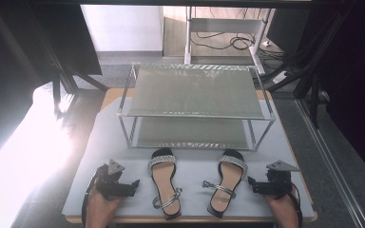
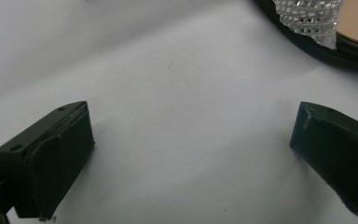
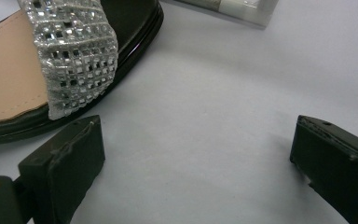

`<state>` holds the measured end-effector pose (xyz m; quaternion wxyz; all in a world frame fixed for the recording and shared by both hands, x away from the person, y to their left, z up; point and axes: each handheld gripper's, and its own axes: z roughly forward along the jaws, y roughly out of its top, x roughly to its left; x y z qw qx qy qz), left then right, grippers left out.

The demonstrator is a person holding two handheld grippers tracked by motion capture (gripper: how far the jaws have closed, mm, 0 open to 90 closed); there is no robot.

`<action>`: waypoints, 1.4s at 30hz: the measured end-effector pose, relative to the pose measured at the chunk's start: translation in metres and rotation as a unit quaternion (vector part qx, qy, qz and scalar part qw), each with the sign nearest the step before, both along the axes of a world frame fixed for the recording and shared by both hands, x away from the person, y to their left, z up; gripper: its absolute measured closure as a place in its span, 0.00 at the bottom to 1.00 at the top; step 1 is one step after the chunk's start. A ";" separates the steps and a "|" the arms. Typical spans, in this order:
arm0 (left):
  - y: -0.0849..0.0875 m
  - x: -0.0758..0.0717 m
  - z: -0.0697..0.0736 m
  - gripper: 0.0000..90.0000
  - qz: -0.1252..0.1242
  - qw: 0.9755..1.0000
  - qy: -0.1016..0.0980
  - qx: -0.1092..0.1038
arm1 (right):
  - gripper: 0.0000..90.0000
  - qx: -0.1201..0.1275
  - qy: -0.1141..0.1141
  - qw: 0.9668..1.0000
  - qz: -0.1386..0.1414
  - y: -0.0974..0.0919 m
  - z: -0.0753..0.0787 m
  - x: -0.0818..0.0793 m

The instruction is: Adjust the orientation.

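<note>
So from the high view, there's a table with a pale grey mat (image 1: 123,142) on it, and a two-tier metal shoe rack (image 1: 195,102) standing at the far half. Both shelves look bare. In front of the rack sit two sandals side by side, toes pointing at the rack: the left sandal (image 1: 164,183) and the right sandal (image 1: 228,183), each with a sparkly rhinestone toe band, a tan insole and a thin ankle strap flopped loose near the heel. The left gripper (image 1: 135,183) rests on the mat just beside the left sandal's outer side, held by the person's left hand (image 1: 100,209). The right gripper (image 1: 251,181) mirrors it next to the right sandal, in the right hand (image 1: 283,206). Neither one is touching a shoe.

Left gripper view: jaws spread wide apart, nothing but bare mat between them. The toe end of the left sandal (image 2: 326,28) peeks in at the top right corner, well apart from the jaws.

Right gripper view: same deal, jaws released and wide, plain mat in the gap. The right sandal (image 3: 70,60) lies at the upper left with its glittery band just beside the left jaw, not pinched. A corner of the rack's foot (image 3: 242,9) shows at the top.
</note>
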<state>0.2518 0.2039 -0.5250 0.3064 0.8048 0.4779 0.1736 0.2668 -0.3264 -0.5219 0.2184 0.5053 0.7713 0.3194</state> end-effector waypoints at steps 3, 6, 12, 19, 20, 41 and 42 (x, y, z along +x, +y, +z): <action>0.000 0.000 0.000 0.00 0.001 1.000 0.000 -0.003 | 0.03 0.000 -0.001 1.000 -0.001 0.000 0.000 0.000; 0.000 0.000 0.000 0.00 0.001 1.000 -0.001 -0.004 | 0.03 0.000 -0.001 1.000 0.000 0.000 0.000 0.000; 0.001 0.000 -0.001 0.00 0.002 1.000 0.000 -0.005 | 0.03 0.000 -0.001 1.000 0.000 0.000 0.000 0.000; 0.001 0.000 0.000 0.00 0.002 1.000 0.002 -0.005 | 0.03 -0.001 -0.002 1.000 0.000 0.000 0.000 0.000; 0.001 0.000 0.000 0.00 0.002 1.000 0.002 -0.005 | 0.03 0.000 -0.002 1.000 0.000 0.000 0.000 0.000; -0.011 -0.004 0.018 0.16 -0.003 0.997 -0.013 -0.070 | 0.06 -0.001 -0.007 1.000 0.006 0.000 0.000 -0.001; -0.011 -0.004 0.018 0.16 -0.003 0.997 -0.013 -0.070 | 0.06 -0.001 -0.007 1.000 0.006 0.000 0.000 -0.001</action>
